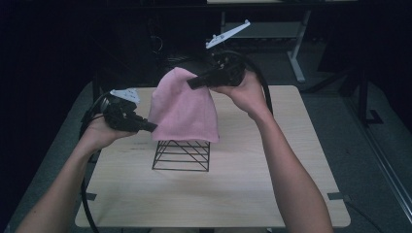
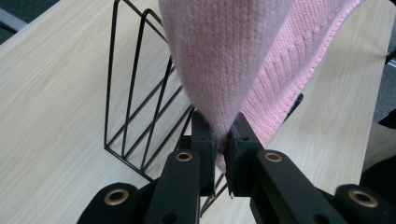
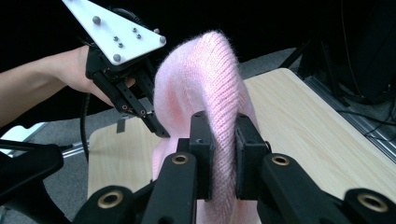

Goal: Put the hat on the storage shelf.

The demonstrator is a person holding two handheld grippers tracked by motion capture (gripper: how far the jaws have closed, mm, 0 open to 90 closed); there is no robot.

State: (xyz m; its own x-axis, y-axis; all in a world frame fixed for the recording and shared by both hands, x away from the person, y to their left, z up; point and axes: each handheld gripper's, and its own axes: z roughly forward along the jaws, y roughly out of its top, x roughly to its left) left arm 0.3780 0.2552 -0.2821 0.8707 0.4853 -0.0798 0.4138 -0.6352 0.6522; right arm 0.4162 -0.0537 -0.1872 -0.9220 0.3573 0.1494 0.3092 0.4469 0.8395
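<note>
A pink knitted cloth (image 1: 183, 109) hangs in the air over a black wire rack (image 1: 182, 155) that stands on the wooden table (image 1: 252, 194). My left gripper (image 1: 151, 126) is shut on the cloth's lower left edge; in the left gripper view the pink knit (image 2: 224, 60) is pinched between the jaws, with the rack's wires (image 2: 135, 102) behind it. My right gripper (image 1: 192, 82) is shut on the cloth's top right part, higher up. In the right gripper view the cloth (image 3: 210, 84) bulges up from between the jaws, and the left gripper (image 3: 161, 133) holds it farther off.
The rack stands near the table's middle, directly below the cloth's lower hem. A desk frame (image 1: 296, 53) stands on the floor beyond the table's far edge. Black cables (image 1: 87, 204) trail from the grippers along both sides.
</note>
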